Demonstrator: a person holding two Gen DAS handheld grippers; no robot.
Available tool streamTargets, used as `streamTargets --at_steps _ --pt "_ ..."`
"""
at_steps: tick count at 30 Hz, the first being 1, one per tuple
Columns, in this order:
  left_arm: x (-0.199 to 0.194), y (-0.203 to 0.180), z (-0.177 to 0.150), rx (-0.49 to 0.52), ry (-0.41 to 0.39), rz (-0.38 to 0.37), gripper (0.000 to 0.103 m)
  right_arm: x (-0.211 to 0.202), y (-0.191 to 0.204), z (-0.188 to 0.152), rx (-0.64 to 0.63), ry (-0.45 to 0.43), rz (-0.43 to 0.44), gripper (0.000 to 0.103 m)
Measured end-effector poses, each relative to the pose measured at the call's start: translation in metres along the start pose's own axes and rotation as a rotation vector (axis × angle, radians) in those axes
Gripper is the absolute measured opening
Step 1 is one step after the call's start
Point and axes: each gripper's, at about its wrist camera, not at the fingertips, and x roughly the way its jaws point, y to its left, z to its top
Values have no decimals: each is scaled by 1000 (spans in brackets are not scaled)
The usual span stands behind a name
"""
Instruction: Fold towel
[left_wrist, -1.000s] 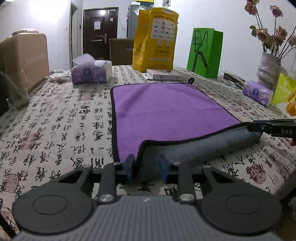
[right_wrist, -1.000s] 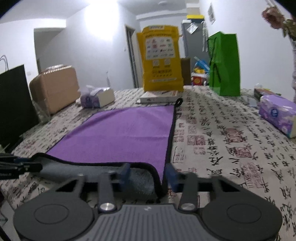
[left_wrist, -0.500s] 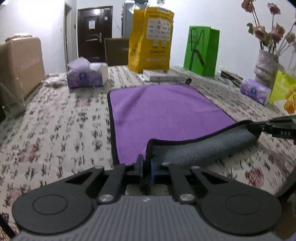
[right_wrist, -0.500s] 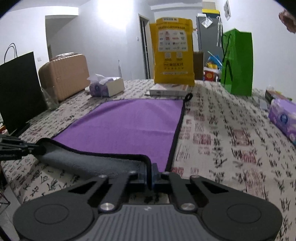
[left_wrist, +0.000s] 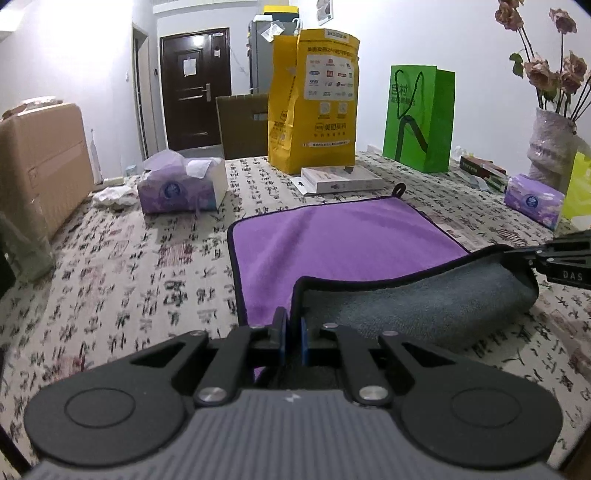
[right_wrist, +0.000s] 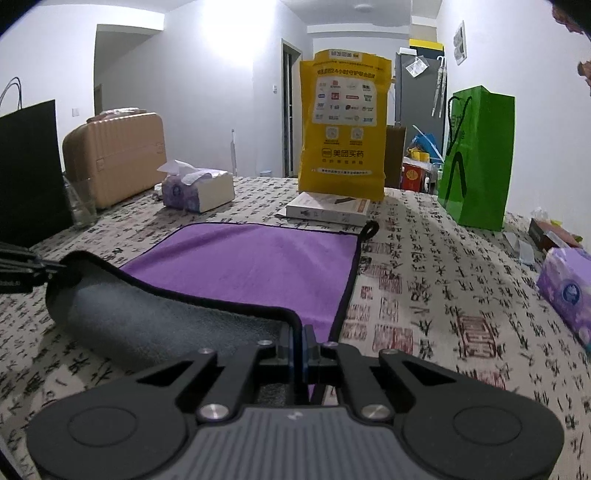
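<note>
The purple microfibre towel with grey underside (left_wrist: 343, 243) lies on the calligraphy-print table (left_wrist: 122, 266). The left claw (left_wrist: 292, 334) and right claw (right_wrist: 298, 345) each pinch a near corner, lifted and curled back — first fold under way. Next: carry both corners evenly toward the far edge.

1 towel (left_wrist: 332, 243), 2 tissue boxes (left_wrist: 183, 184).

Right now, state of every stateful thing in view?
left gripper: shut on towel's near corner
right gripper: shut on towel's other near corner
towel: near edge lifted, grey underside showing, far half flat
tissue box: open, tissue sticking out
door: closed
</note>
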Motion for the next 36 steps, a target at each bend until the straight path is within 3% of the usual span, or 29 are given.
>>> streamTargets --at_steps 21,36 --pt "69 24 54 41 1 16 8 73 -15 55 -76 3 -24 4" --pt "138 51 92 28 54 3 8 140 -31 91 -148 5 -38 4"
